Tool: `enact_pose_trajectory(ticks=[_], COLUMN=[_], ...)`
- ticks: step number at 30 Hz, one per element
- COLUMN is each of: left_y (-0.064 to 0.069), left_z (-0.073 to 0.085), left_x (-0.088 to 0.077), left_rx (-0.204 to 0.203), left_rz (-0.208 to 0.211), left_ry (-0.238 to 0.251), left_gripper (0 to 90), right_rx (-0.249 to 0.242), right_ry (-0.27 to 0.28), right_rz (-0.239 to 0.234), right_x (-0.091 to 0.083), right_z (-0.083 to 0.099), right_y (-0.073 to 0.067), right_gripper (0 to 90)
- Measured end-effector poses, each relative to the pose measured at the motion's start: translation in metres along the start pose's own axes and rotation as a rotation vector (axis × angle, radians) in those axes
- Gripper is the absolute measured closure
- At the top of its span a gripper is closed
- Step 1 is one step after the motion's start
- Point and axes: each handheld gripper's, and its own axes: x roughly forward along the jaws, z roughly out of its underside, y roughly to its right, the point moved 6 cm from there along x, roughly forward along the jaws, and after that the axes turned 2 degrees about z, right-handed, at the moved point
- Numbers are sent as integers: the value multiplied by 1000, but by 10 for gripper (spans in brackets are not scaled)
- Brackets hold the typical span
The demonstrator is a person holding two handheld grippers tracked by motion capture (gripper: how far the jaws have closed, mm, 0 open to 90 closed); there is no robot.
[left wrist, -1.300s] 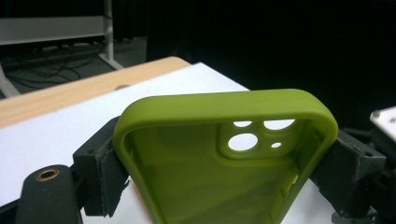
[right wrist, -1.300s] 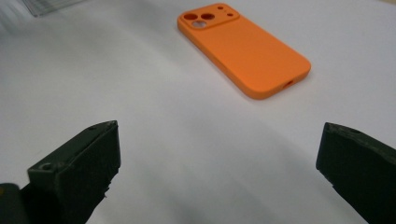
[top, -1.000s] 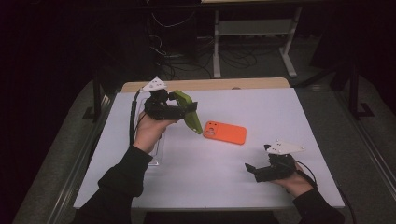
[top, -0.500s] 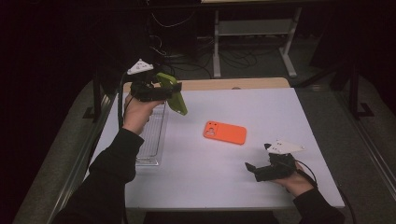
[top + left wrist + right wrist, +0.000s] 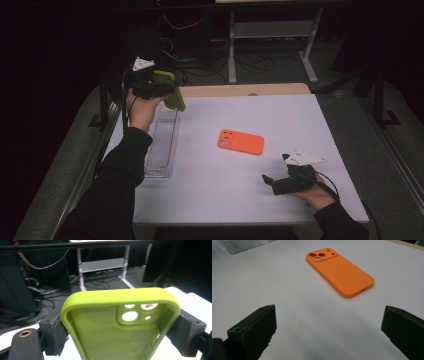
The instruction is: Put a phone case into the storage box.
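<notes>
Right gripper (image 5: pixel 268 179): nearest item, resting low at the near right corner of the table, held in the person's right hand. Jaws stand wide apart with nothing between them; in the right gripper view both black pads flank bare tabletop. Grey three-cornered plate on top.

Table (image 5: pixel 280 125): white, matte, rectangular top; a pale wooden strip (image 5: pixel 245 89) runs along its far edge. Dark metal frame along the left side.

Orange phone case (image 5: pixel 240 142): lies flat near the table's middle, back upward, camera cut-outs towards the left in the high view. Well apart from the right gripper, ahead of its jaws (image 5: pixel 339 271).

Clear plastic tray (image 5: pixel 161 145): long, ribbed, transparent; lies along the left side of the table, partly under the left forearm's dark sleeve.

Left gripper (image 5: pixel 170 90): raised above the far left corner of the table. Jaws closed tight on the green phone case (image 5: pixel 120 325), one pad on each long side.

Green phone case: lime, open side facing the left gripper's camera, camera cut-outs at upper right; held clear of the table, above the tray's far end.

Room: dark. Grey floor on both sides of the table. Beyond it, a white-framed table base (image 5: pixel 272 40) and loose cables (image 5: pixel 200 55) on the floor.
</notes>
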Motion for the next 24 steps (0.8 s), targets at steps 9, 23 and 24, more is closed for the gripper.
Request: enact_pose_trajectory(ticks=[9, 23, 24], left_y=[-26, -44, -45], left_z=[17, 52, 54], left_x=[23, 47, 47], left_rx=[-5, -56, -36], left_rz=[-156, -301, -306], left_ry=[-61, -102, -125], left_gripper=[153, 151, 151], right_rx=[7, 1, -1], right_ry=[-5, -1, -2], right_rz=[-6, -9, -10], right_x=[-1, -1, -1], right_z=[0, 0, 1], right_y=[-1, 0, 0], right_gripper=[0, 3, 3])
